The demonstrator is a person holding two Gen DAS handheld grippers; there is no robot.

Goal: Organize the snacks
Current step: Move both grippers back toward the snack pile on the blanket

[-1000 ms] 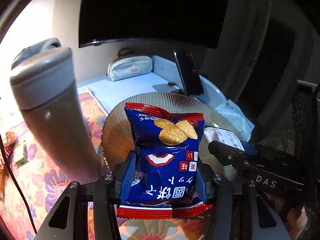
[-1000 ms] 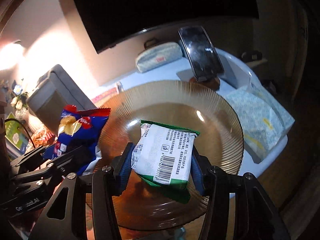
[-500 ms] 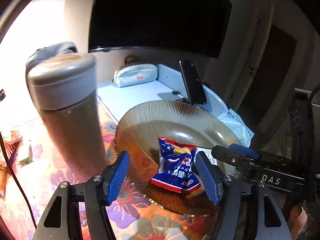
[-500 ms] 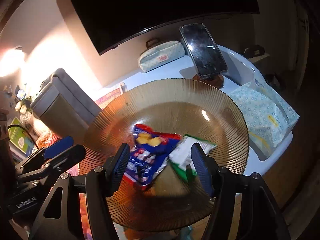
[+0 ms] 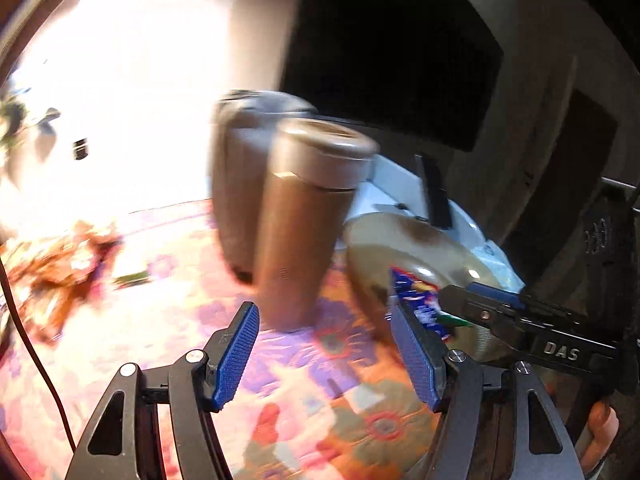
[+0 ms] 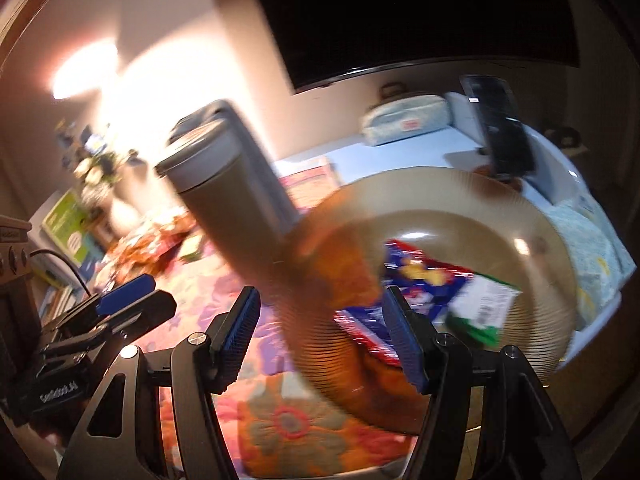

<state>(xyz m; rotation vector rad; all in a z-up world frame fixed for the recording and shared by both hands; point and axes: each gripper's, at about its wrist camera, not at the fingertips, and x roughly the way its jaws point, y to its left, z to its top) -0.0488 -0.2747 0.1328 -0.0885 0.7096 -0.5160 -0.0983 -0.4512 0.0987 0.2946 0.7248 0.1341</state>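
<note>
Both your wrist cameras are looking forward and downward along their tools, close over the floral surface; both are sharing the plate, tumbler and dark screen.

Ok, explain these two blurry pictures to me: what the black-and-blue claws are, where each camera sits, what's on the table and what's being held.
There is no robot here. A person holds a hand-held gripper in each hand, each with two black fingers carrying blue pads.

Each picture comes from a camera mounted on one gripper, looking forward along its fingers. One shows the left gripper, the other the right gripper; each also catches the other gripper at its edge.

On the floral tablecloth stands a tall grey tumbler beside a ribbed amber glass plate. On the plate lie a blue snack packet and a green-and-white snack packet. More snack wrappers lie further off, too blurred to name.

Nothing is held: both grippers are open and empty.
</note>
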